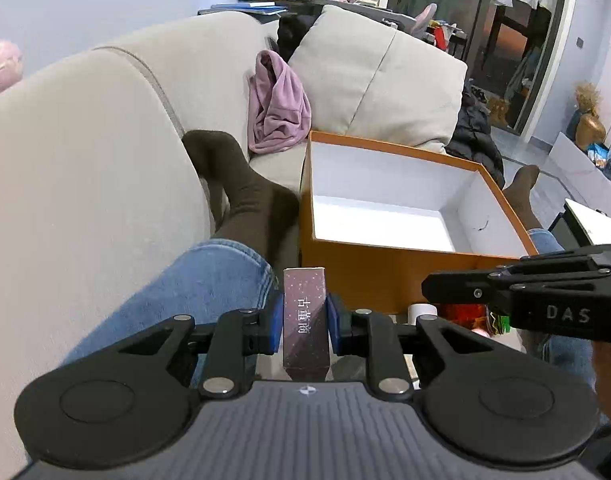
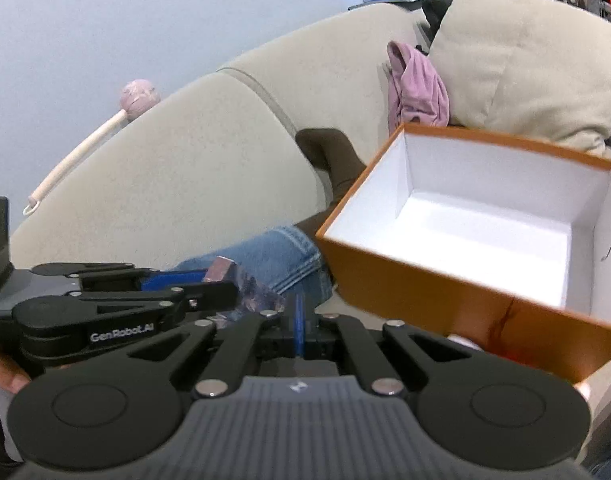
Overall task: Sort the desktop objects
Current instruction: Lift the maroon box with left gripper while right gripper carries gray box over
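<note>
My left tongs (image 1: 305, 322) pinched the little purple box (image 1: 305, 320) by its flat sides; it looked light and easy to crush. My right tongs (image 2: 300, 332) were shut, holding nothing.

Beige sofa (image 1: 105, 152) against pale wall (image 1: 105, 0); glass door (image 1: 477, 12) behind.

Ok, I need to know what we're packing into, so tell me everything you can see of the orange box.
The orange box is an open, lidless rectangular carton, seemingly stiff cardboard: orange outside and along the rim, plain white inside. Its visible interior holds nothing; a small dark mark shows on one inner wall. It sits upright on the beige sofa, between the person's legs, a jeans-clad leg alongside. Neither gripper is seen touching it.
</note>
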